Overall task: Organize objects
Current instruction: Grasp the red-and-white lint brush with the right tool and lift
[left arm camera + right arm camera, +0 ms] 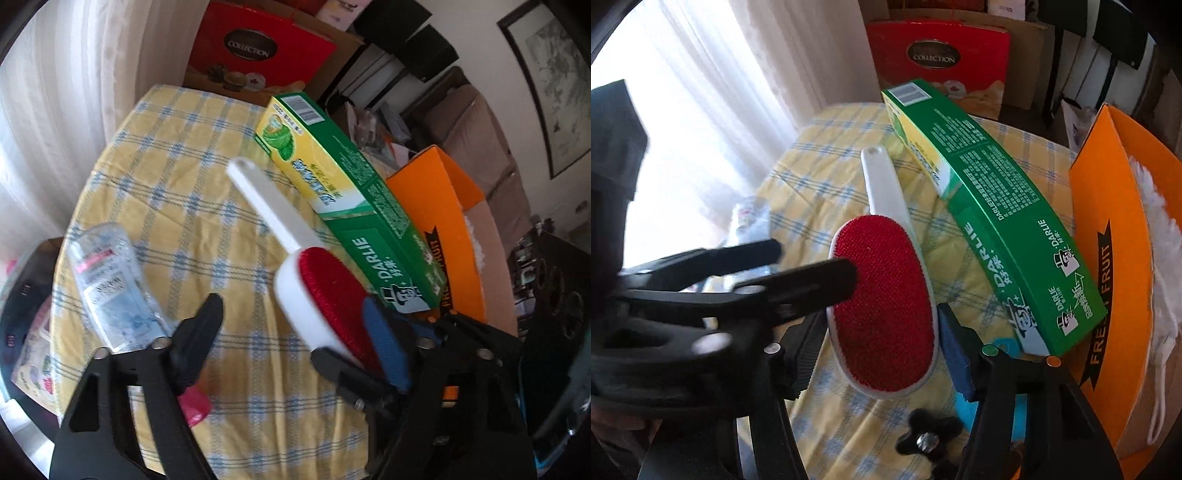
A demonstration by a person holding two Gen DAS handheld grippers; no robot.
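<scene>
Nearest the right wrist camera, the right hand-held gripper point(879, 352) is closed on the lint brush point(882, 314), its black finger against one long edge of the oval head and its blue-padded finger against the other. The red bristle face is turned up toward that camera, and the white handle points away over the tabletop point(166, 166), which is covered in a yellow and blue checked cloth. The left hand-held gripper point(291, 338) comes in from the side and straddles the same head. One finger lies against the red face, while the other black finger point(199, 332) stands clear of the white back, so its jaws are apart and not clamped. A pink object point(194, 404) lies just under that finger, and a clear plastic packet point(107, 280) lies on the cloth a little beyond it. Beside the brush handle is a long green Darlie toothpaste box point(343, 192), next to an open orange fruit box point(436, 221) that holds something white and fluffy. Farther back, a red "Collection" box point(258, 48) stands past the tabletop's edge, beside pale curtains point(55, 92).
</scene>
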